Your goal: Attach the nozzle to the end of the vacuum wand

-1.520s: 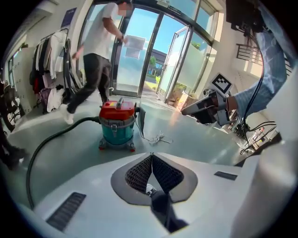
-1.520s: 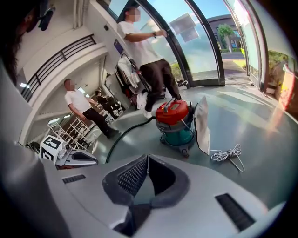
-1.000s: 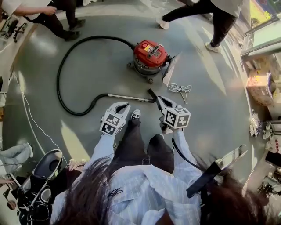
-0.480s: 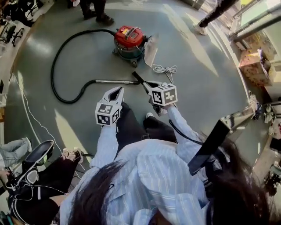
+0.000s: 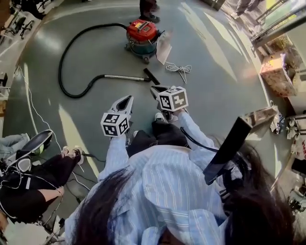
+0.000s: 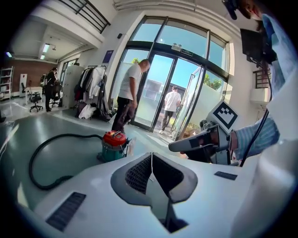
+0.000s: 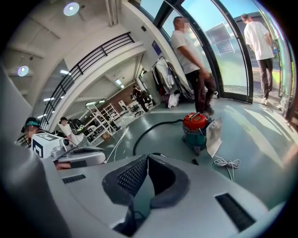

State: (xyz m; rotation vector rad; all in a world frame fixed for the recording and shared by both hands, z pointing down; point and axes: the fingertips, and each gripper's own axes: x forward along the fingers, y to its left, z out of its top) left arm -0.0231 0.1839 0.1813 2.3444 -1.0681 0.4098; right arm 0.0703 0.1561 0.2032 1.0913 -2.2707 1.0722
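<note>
The red vacuum [image 5: 142,31] stands on the floor, its black hose [image 5: 64,57] looping round to the metal wand [image 5: 122,77]. At the wand's right end lies the black nozzle [image 5: 152,76], touching it; whether it is locked on I cannot tell. In the air nearer than the wand, my left gripper [image 5: 126,99] is shut and empty. Just below the nozzle and apart from it, my right gripper [image 5: 155,90] is shut with nothing in it. The left gripper view shows the vacuum [image 6: 114,145] beyond shut jaws. The right gripper view shows the vacuum [image 7: 195,128] and nozzle [image 7: 195,161].
A coiled white cord [image 5: 179,68] lies right of the nozzle, and a white sheet [image 5: 162,48] leans on the vacuum. A person's feet [image 5: 148,9] stand behind the vacuum. Someone sits at the lower left [image 5: 28,191]. Boxes [image 5: 277,72] line the right side.
Both grippers have lifted and drawn back from the wand and nozzle, which now lie farther off on the floor. The right gripper's tip has left the nozzle.
</note>
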